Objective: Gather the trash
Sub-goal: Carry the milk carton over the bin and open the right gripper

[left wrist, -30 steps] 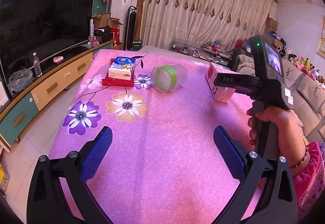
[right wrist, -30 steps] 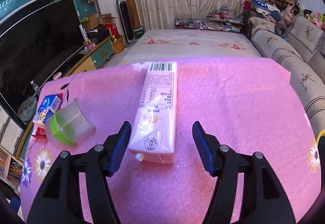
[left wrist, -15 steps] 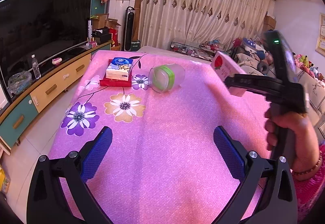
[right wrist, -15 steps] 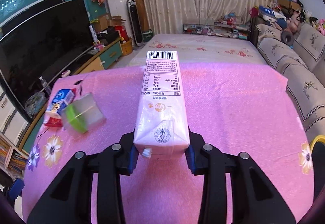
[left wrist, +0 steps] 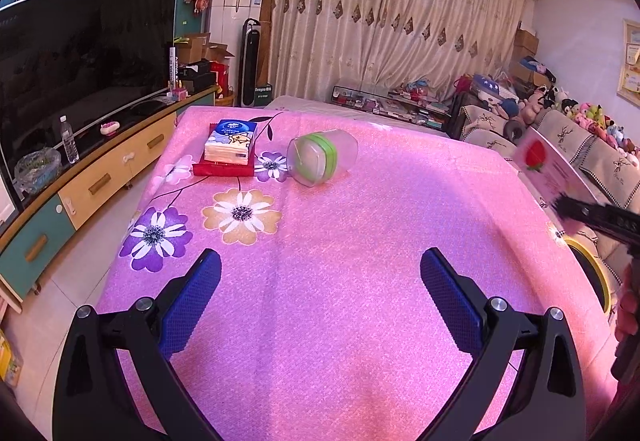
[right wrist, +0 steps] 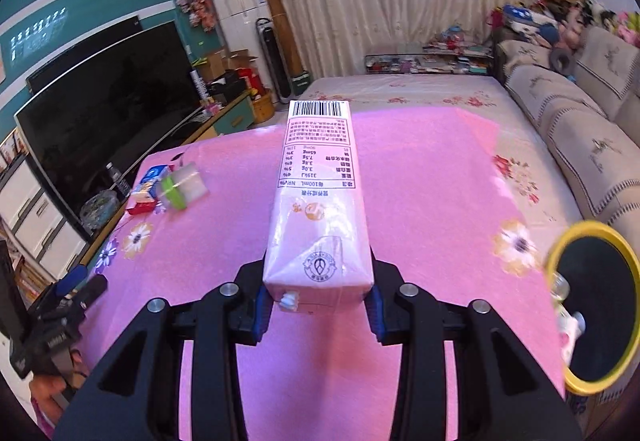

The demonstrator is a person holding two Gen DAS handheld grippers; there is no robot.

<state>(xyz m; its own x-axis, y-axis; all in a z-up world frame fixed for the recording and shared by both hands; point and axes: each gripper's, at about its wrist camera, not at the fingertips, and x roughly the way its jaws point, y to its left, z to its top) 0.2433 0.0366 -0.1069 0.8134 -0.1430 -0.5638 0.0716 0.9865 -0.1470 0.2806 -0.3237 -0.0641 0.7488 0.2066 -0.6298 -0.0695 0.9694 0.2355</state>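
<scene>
Right gripper (right wrist: 318,307): jaws clamped on the pink milk carton (right wrist: 318,201), held above the pink tablecloth (right wrist: 432,177), barcode end pointing to 12 o'clock.
Left gripper (left wrist: 320,293): jaws wide, holding nothing, over the cloth.
Yellow-rimmed bin (right wrist: 592,305): at 3 o'clock of the carton, beside the table edge.
Clear jar (left wrist: 322,159): on its side at 12 o'clock in the left view, just beside the tissue pack (left wrist: 231,142).

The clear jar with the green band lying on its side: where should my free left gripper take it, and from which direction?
Grip the clear jar across its round body, just behind the green band, coming down from above with the open left gripper. It lies on its side, so it may roll. Approach from its right, since the tissue pack crowds its left.
</scene>
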